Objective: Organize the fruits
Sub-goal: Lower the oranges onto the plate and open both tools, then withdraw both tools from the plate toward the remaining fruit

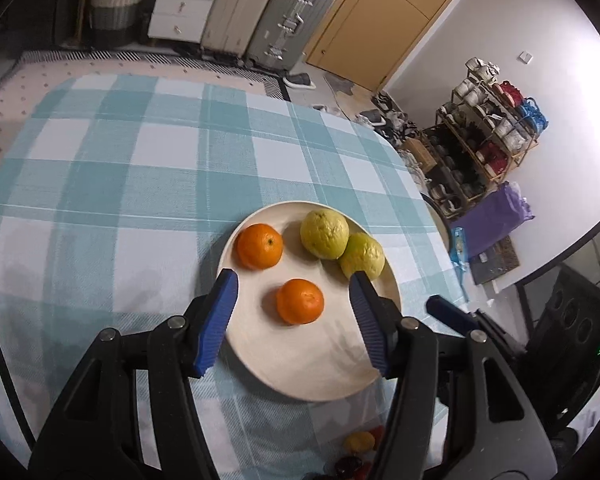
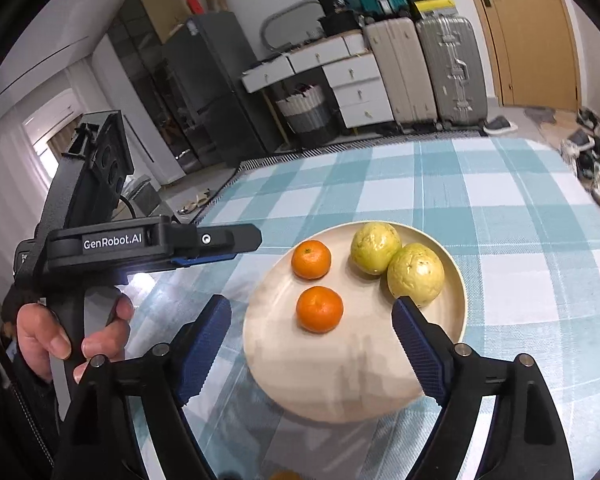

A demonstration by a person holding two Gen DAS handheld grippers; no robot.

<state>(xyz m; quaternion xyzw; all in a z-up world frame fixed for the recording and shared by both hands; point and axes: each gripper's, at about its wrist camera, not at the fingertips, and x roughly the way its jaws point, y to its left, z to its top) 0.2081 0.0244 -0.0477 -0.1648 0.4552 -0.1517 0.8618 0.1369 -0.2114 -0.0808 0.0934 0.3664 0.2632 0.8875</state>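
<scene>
A: What is the largest surface shown?

B: A table under a teal-and-white checked cloth (image 1: 148, 168), seen from both wrist views.

A: And resting on it?

B: A round cream plate (image 1: 300, 360) near the cloth's right edge in the left wrist view. It holds all four plated fruits.

A: Which fruits, by size?

B: Two yellow-green fruits touching each other at the far right of the plate: the farther one (image 1: 324, 234) and the nearer one (image 1: 362, 256). Then two oranges, apart from each other: the far orange (image 1: 259, 246) at the plate's far left, and the near orange (image 1: 300, 301) close to the middle.

A: How do the grippers stand?

B: The left gripper (image 1: 294, 286) is spread wide and empty, its blue pads either side of the near orange without touching it. The right gripper (image 2: 312, 312) is likewise released, framing the same orange.

A: Anything smaller?

B: Small blurred fruits (image 1: 358, 442) lie on the cloth beside the plate's near rim.
</scene>
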